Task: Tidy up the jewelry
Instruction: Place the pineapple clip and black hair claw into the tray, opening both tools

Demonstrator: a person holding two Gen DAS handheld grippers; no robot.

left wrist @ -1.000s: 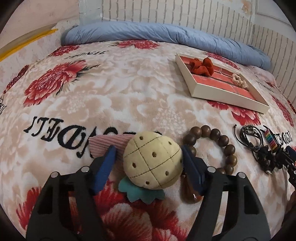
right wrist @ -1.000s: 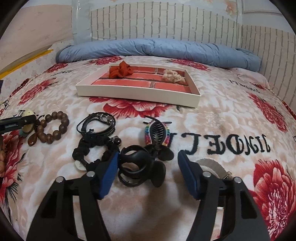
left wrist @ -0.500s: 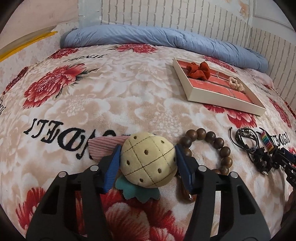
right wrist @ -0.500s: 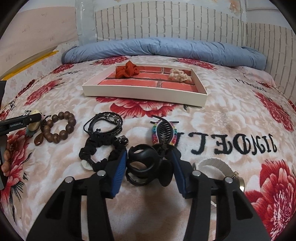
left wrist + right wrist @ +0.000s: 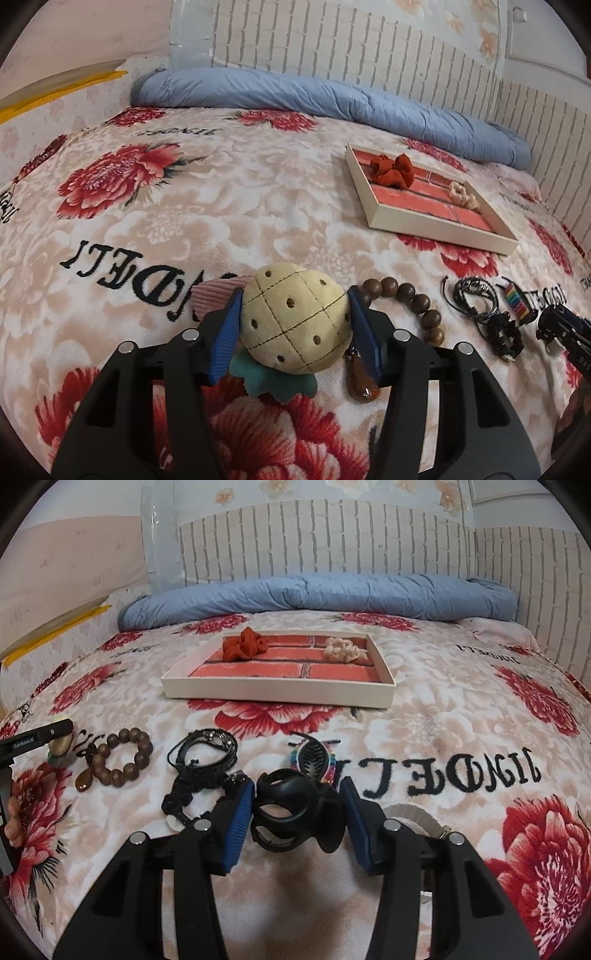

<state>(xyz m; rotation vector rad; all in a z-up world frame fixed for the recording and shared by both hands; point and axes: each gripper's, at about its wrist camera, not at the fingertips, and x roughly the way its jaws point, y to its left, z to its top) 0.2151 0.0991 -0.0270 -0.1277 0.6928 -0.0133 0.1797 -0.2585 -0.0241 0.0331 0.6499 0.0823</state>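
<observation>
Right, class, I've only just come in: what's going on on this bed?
A person with two handheld grippers is sorting accessories into a tray. The left gripper is closed on a plush pineapple hair clip; the right gripper clamps a black claw clip. The tray holds a red scrunchie and a cream one; a wooden bead bracelet lies on the blanket.

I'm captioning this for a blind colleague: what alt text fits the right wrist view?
The right gripper closes its blue pads around a black hair claw on a flowered blanket. Beyond lie a wooden bead bracelet, black cords and a white tray holding a red scrunchie.
</observation>
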